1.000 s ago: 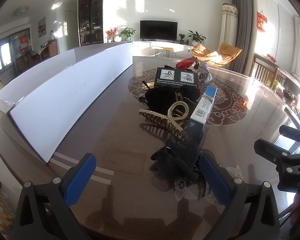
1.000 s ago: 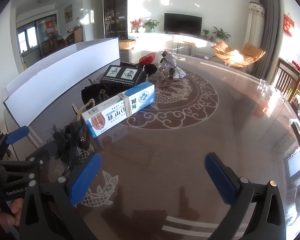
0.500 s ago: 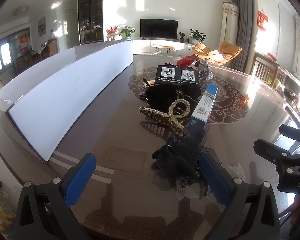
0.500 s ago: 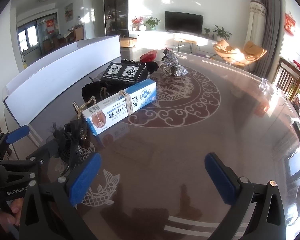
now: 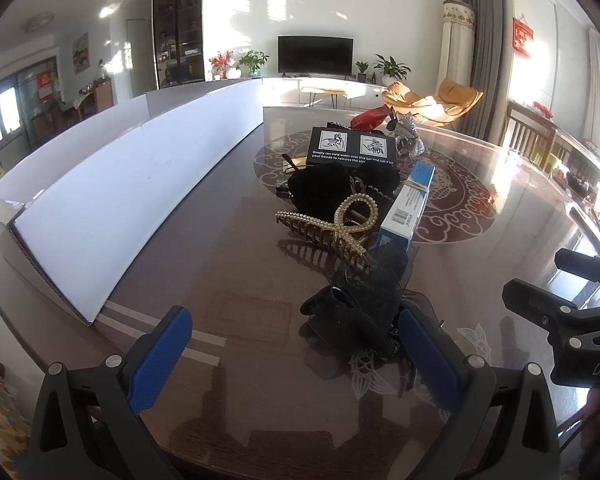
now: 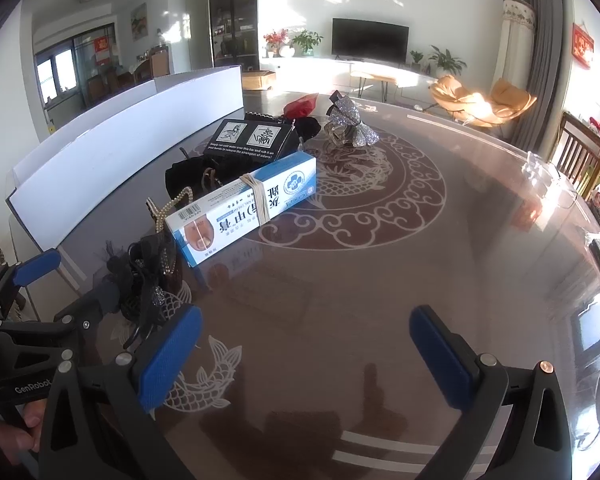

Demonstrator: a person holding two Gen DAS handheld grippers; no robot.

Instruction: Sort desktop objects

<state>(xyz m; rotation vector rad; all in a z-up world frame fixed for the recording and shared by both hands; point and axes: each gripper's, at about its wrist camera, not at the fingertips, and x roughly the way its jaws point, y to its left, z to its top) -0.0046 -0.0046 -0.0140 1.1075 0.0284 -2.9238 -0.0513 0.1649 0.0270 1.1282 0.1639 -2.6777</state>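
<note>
A row of small things lies on the glass-topped table: a black lace hair bow (image 5: pixel 364 304) (image 6: pixel 148 280), a gold pearl claw clip (image 5: pixel 332 228), a blue-and-white cream box (image 6: pixel 244 206) (image 5: pixel 406 204), a black fabric piece (image 5: pixel 324 188), a black printed box (image 5: pixel 352 148) (image 6: pixel 248 140), a red item (image 6: pixel 300 105) and a silver glitter bow (image 6: pixel 348 122). My left gripper (image 5: pixel 296 360) is open, its right pad beside the lace bow. My right gripper (image 6: pixel 308 354) is open and empty over bare table, right of the lace bow.
A long white open cardboard box (image 5: pixel 120 196) (image 6: pixel 112 160) stands along the table's left side. Wooden chairs (image 6: pixel 584 152) stand at the far right edge. The left gripper also shows at the lower left of the right wrist view.
Both grippers have crept slightly forward toward the objects; the things on the table appear a little nearer. Both stay open.
</note>
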